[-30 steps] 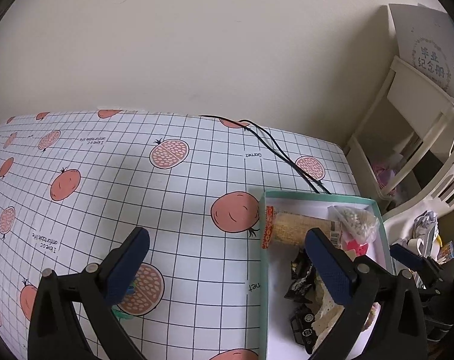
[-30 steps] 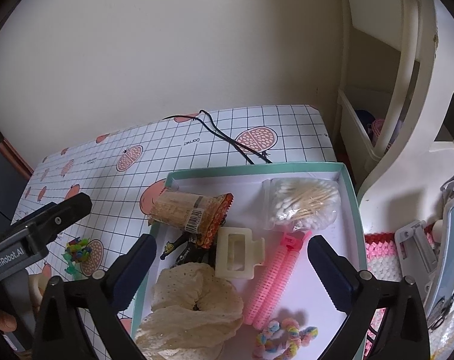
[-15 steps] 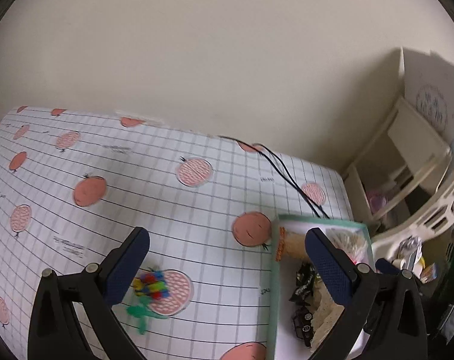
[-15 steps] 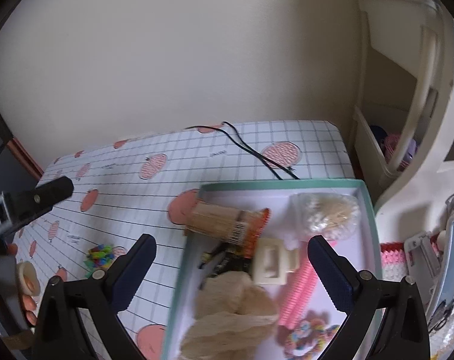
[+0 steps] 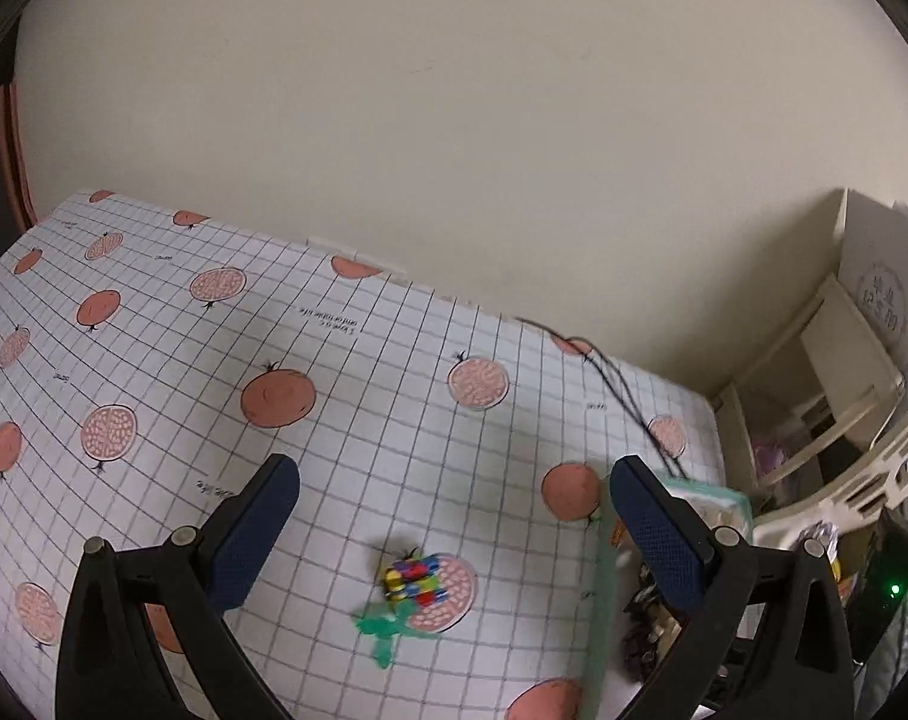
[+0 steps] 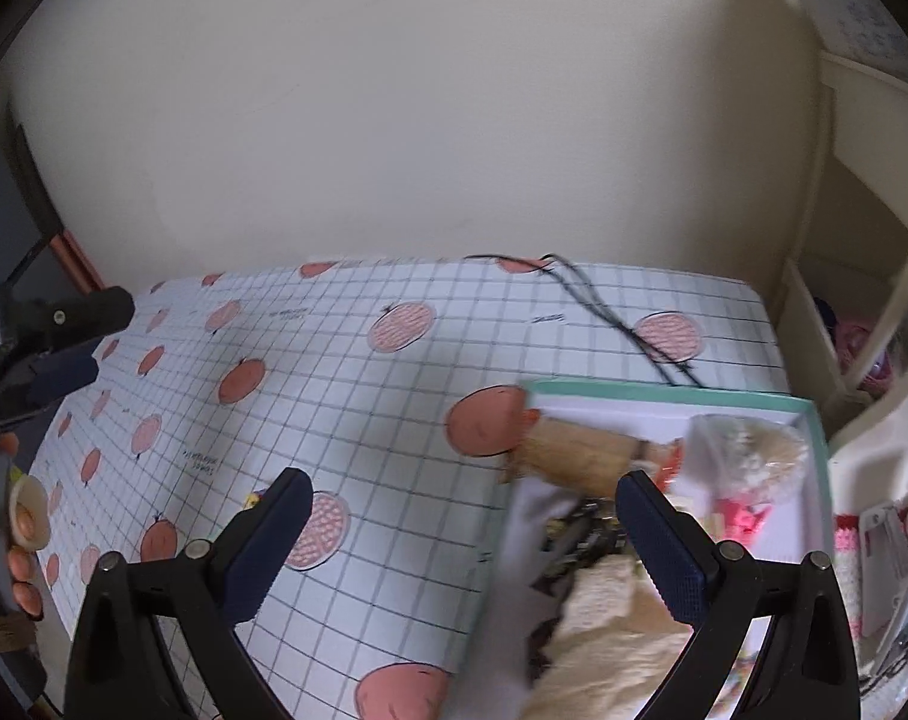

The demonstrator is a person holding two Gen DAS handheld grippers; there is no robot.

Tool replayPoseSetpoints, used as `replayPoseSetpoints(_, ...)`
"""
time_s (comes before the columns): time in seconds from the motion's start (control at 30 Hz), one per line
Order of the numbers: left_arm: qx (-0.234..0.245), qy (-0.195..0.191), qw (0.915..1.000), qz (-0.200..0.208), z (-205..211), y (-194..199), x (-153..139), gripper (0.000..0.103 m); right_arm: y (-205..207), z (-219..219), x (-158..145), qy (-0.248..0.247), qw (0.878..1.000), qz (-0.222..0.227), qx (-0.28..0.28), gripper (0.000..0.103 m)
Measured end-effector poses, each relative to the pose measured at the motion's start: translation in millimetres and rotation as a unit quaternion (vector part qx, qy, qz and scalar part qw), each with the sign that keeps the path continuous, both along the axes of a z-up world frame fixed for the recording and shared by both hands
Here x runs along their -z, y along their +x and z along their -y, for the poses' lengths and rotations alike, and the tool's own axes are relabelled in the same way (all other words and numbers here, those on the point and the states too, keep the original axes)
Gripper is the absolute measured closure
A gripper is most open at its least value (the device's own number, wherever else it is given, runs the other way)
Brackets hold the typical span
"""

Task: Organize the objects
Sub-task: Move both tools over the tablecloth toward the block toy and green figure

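Note:
A small multicoloured hair clip with a green bow (image 5: 411, 588) lies on the gridded tablecloth, between and below the fingers of my left gripper (image 5: 454, 531), which is open and empty. To its right stands the teal-rimmed box (image 6: 664, 397) with a tan roll (image 6: 580, 453), a bag of cotton swabs (image 6: 748, 459), a cream scrunchie (image 6: 616, 618) and dark clips inside. My right gripper (image 6: 463, 540) is open above the box's left edge, holding nothing. In the right wrist view the clip is hidden behind the left finger.
A black cable (image 6: 616, 318) runs over the tablecloth (image 5: 334, 396) toward the box. A cream shelf unit (image 5: 814, 408) stands at the table's right end. A hand (image 6: 19, 540) holds the other gripper at the far left of the right wrist view.
Both grippers have pulled back and swung left. The box has slid toward the right edge of both views, and the coloured clip has come into sight between the left fingers.

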State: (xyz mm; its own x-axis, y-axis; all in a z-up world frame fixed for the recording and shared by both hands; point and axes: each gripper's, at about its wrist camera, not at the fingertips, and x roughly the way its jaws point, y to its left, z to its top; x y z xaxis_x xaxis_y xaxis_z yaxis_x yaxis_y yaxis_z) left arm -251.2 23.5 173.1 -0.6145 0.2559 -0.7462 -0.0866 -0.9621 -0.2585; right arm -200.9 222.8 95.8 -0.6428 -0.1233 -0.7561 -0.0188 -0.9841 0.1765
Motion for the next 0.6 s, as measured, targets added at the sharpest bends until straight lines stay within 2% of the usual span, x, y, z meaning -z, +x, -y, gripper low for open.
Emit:
replayPoseSetpoints(0.2,0.002,-0.025,0.9996,0.016,15.1,4.8,10.6,0.000,-3.7,34.7,14.1,0.005,0.999,0.013,-0.032,0.001)
replayPoseSetpoints(0.37,0.002,-0.048,0.9983,0.033,32.2,11.0,38.3,0.000,-2.3,59.7,26.3,0.004,0.998,0.020,-0.055,0.001)
replayPoseSetpoints(0.6,-0.003,-0.033,0.9975,0.063,50.2,10.1,69.8,0.000,-2.3,83.7,45.6,0.006,0.997,0.027,-0.065,0.001)
